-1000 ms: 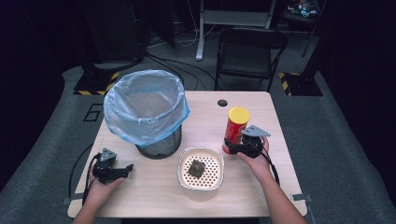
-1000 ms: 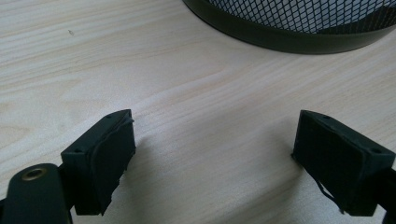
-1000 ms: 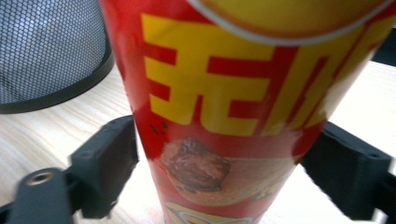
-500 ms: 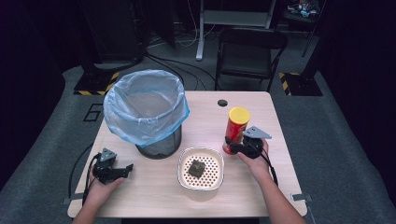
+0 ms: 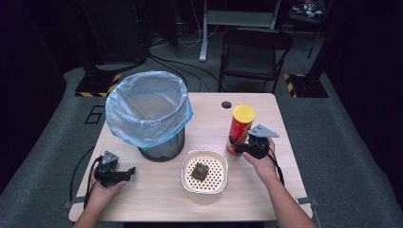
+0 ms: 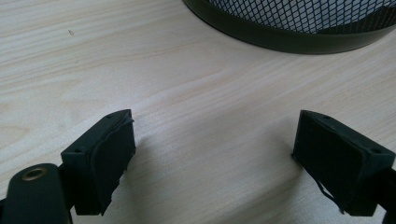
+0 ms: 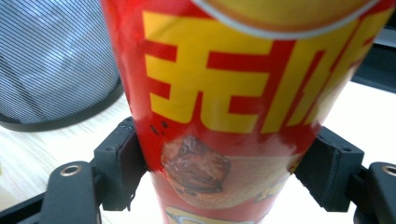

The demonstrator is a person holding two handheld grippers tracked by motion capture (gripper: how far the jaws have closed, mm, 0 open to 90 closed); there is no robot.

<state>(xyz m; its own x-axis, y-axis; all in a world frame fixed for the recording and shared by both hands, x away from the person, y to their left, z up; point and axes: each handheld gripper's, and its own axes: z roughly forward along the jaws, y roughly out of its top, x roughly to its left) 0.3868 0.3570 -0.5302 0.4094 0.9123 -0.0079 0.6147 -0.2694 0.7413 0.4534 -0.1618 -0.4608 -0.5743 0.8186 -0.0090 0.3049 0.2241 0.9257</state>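
Observation:
A tall red can with a yellow lid (image 5: pixel 242 124) stands upright at the table's right. My right gripper (image 5: pixel 236 146) has just closed its jaws on the can's lower part. In the right gripper view both pads (image 7: pixel 119 163) press against the red can (image 7: pixel 233 93). My left gripper (image 5: pixel 127 172) rests on the wood at the front left, beside the bin. In the left gripper view the left gripper (image 6: pixel 212 158) is open, with bare tabletop between its jaws.
A black mesh bin with a blue bag liner (image 5: pixel 148 114) stands at the left; its base (image 6: pixel 289 37) is just ahead of the left gripper. A white perforated bowl (image 5: pixel 204 154) holding a dark lump (image 5: pixel 200 171) sits front centre. A chair (image 5: pixel 254 47) stands behind the table.
The right gripper has settled a touch closer on the can's base. The left gripper, the bin and the bowl are as before.

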